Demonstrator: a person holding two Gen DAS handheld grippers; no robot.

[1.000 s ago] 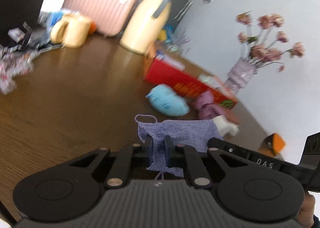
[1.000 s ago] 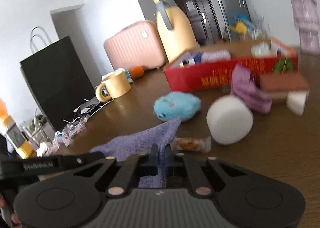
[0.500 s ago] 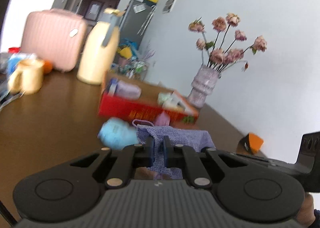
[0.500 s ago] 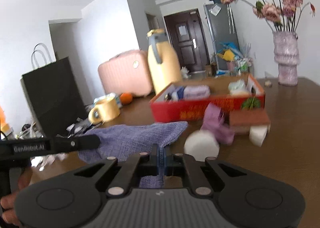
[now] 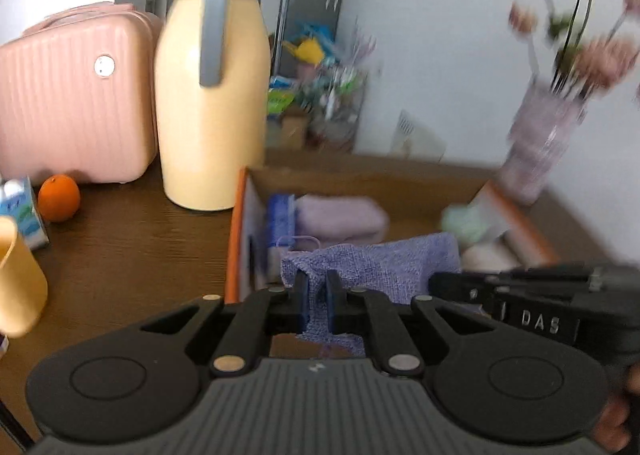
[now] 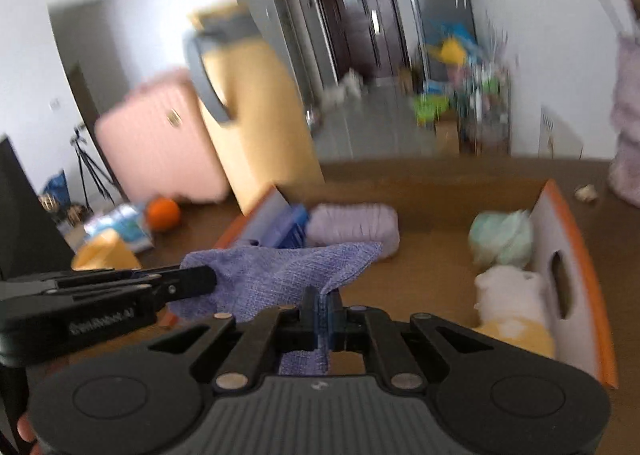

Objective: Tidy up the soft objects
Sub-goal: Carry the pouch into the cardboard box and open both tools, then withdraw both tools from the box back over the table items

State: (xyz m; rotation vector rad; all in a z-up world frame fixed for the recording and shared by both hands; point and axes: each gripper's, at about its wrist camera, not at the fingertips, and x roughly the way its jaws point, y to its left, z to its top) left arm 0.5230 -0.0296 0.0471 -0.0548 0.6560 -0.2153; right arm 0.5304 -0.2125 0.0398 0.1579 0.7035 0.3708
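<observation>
Above the near half of the open cardboard box with orange outer walls (image 6: pixel 582 255), a woven lavender cloth (image 5: pixel 384 267) hangs stretched between both tools. The left gripper (image 5: pixel 316 291) has its jaws clamped on the cloth's left corner, and the right gripper (image 6: pixel 321 309) pinches the right corner the same way.

The weave looks loose and limp, so it sags between the two grips. If one side lets go first, the cloth will likely swing and drape over the near wall instead of landing flat. A thin hanging loop (image 5: pixel 298 241) at its far left corner could snag on a finger.

Inside the box lie a ribbed, rolled lilac towel (image 6: pixel 354 225) at the far left, a crumpled pale green bundle (image 6: pixel 502 237) at the far right, and a fuzzy cream-and-yellow plush (image 6: pixel 516 303) nearer; dropping the cloth carelessly would bury them. The brown wooden table (image 5: pixel 120 255) is hard and smooth.
</observation>
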